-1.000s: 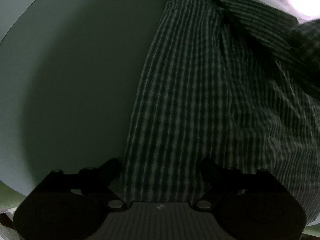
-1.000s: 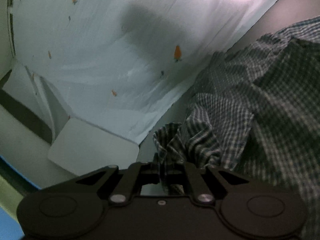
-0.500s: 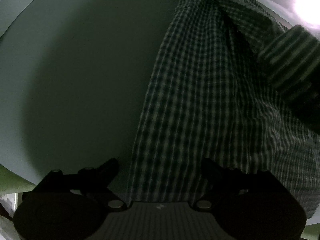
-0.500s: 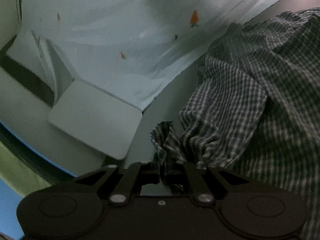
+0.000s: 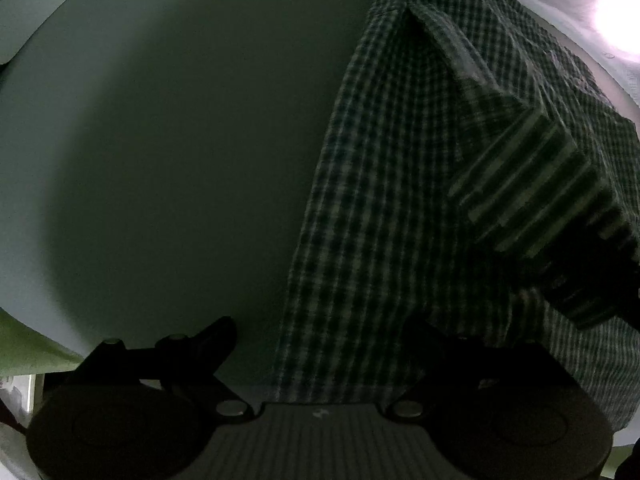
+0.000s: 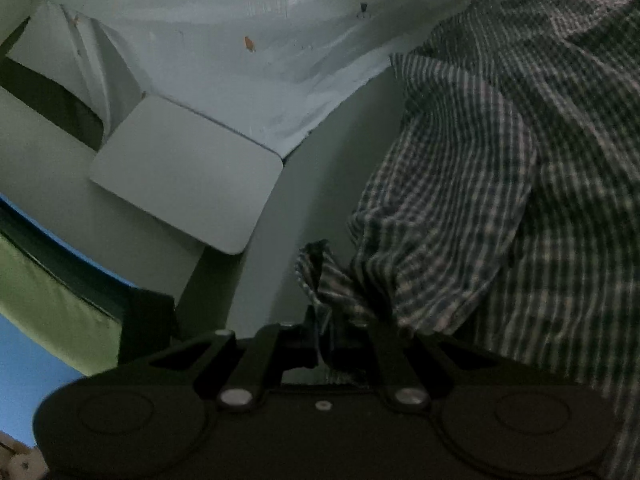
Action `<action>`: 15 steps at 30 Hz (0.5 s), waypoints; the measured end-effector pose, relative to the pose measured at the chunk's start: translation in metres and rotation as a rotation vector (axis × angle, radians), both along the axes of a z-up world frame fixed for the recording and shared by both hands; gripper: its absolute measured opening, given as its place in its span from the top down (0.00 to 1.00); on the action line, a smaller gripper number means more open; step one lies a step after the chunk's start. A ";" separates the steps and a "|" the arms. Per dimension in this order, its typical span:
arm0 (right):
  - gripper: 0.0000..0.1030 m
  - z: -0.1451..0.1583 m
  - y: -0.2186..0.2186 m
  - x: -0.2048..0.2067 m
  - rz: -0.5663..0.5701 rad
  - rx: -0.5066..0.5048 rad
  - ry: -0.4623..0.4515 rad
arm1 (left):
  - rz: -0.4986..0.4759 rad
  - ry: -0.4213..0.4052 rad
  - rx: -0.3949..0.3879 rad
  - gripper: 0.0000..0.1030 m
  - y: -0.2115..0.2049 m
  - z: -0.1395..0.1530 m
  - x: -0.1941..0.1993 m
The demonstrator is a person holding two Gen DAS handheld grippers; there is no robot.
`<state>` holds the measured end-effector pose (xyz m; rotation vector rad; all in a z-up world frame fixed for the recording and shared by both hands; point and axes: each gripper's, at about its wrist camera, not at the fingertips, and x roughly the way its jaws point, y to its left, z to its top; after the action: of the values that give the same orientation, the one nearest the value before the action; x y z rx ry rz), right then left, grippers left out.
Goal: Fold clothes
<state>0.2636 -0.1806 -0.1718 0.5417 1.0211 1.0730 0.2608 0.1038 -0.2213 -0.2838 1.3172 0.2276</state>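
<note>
A dark green and white checked shirt (image 5: 384,216) lies on a pale round table (image 5: 168,152), filling the right half of the left wrist view. My left gripper (image 5: 320,340) is open, its jaws spread over the shirt's lower left edge, holding nothing. In the right wrist view the shirt (image 6: 500,208) is bunched at the right. My right gripper (image 6: 324,332) is shut on a gathered fold of the shirt. The right gripper's ribbed body (image 5: 544,200) hovers over the shirt in the left wrist view.
A white sheet with small orange carrot prints (image 6: 280,12) hangs behind the table. A pale rounded-corner panel (image 6: 184,184) lies left of the shirt. Green cloth (image 6: 48,300) and a blue surface (image 6: 24,356) lie below the table edge.
The right gripper has carried its pinched fold leftward over the shirt, coming further into the left wrist view. The left gripper has shifted slightly left and stays open.
</note>
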 end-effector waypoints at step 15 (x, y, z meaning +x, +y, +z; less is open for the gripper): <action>0.75 -0.004 -0.003 -0.001 -0.041 0.107 0.088 | 0.039 -0.012 -0.005 0.12 0.019 0.005 -0.006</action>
<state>0.2630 -0.1839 -0.1754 0.6988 1.0291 1.0793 0.2546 0.1227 -0.2165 -0.3146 1.3011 0.2551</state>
